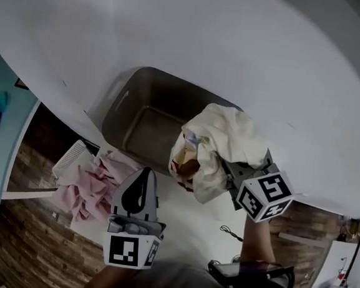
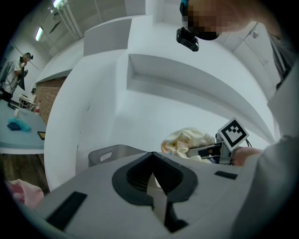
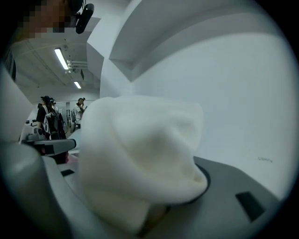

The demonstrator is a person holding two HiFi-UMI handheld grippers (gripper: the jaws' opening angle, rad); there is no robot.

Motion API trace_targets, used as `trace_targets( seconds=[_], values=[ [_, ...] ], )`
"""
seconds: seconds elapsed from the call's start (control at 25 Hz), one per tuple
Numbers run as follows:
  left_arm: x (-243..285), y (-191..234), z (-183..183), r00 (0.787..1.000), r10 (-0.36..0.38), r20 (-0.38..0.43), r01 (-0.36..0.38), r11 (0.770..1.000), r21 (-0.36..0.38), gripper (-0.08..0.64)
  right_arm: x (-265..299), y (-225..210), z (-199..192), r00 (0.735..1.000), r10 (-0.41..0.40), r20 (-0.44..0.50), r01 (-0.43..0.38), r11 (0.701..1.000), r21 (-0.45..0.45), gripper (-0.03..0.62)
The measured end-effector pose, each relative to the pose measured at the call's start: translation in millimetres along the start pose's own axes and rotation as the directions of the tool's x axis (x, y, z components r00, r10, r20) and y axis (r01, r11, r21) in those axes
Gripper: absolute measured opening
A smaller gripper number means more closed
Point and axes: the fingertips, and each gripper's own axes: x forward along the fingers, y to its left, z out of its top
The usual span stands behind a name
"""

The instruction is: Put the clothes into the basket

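Head view shows my right hand-held gripper (image 1: 233, 168) gripping the cream garment (image 1: 224, 138) above the near rim of the basket (image 1: 117, 113), so I should move it inward before releasing.

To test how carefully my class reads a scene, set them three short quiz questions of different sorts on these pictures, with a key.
1. True or false: the crumpled pink cloth garment lies inside the grey plastic basket.
2. Which carries the bunched cream cloth garment? A: left gripper. B: right gripper.
3. What is between the left gripper's jaws?
Key: 1 false; 2 B; 3 nothing.
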Motion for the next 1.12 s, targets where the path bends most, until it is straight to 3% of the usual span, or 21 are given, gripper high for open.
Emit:
trace_targets(
  seconds=[0.28,0.68,1.12],
  values=[
    [15,8,-11,1.000,-0.010,-0.013,0.009,1.000,-0.029,0.008,21,4,-28,0.987,0.030,-0.159,-0.044,0.995,-0.091,0.344],
    [5,11,-9,1.000,0.001,-0.011,-0.002,0.998,-0.066,0.008,10,13,-37,0.968,0.047,-0.246,-0.077,0.990,-0.115,0.356],
    [-19,-6,3,0.999,-0.047,0.023,0.048,0.997,-0.057,0.008,-34,31,-22,0.989,0.020,-0.145,-0.035,0.994,-0.102,0.354]
  ],
)
